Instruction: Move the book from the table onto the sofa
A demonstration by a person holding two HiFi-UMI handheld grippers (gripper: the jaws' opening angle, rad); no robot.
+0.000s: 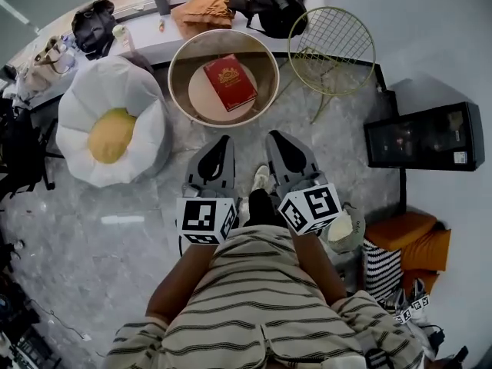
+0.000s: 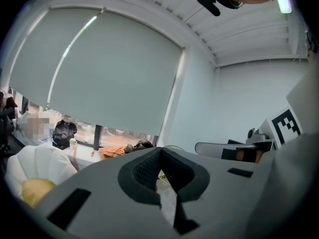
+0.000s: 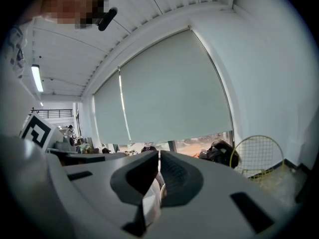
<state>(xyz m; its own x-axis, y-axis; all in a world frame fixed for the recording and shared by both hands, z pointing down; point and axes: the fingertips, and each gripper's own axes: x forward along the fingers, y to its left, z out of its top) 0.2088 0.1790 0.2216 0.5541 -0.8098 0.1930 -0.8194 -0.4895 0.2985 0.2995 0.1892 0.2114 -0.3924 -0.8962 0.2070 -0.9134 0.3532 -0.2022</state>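
A red book (image 1: 229,81) with a gold emblem lies flat on a round table (image 1: 181,91) with a raised rim, straight ahead in the head view. Left of the table stands the white petal-shaped sofa (image 1: 131,91) with a yellow middle, also low at the left for the left gripper view's sofa (image 2: 42,159). My left gripper (image 1: 224,140) and right gripper (image 1: 274,136) sit side by side just short of the table's near rim, pointing at it. Both are shut with nothing between the jaws, as seen at the left gripper (image 2: 160,150) and right gripper (image 3: 158,154).
A gold wire chair (image 1: 332,48) stands right of the table. A black bag (image 1: 273,2), an orange cloth (image 1: 204,10) and another dark bag (image 1: 94,25) lie on the window ledge behind. A black cabinet (image 1: 427,137) and an orange cushion (image 1: 407,237) are at the right.
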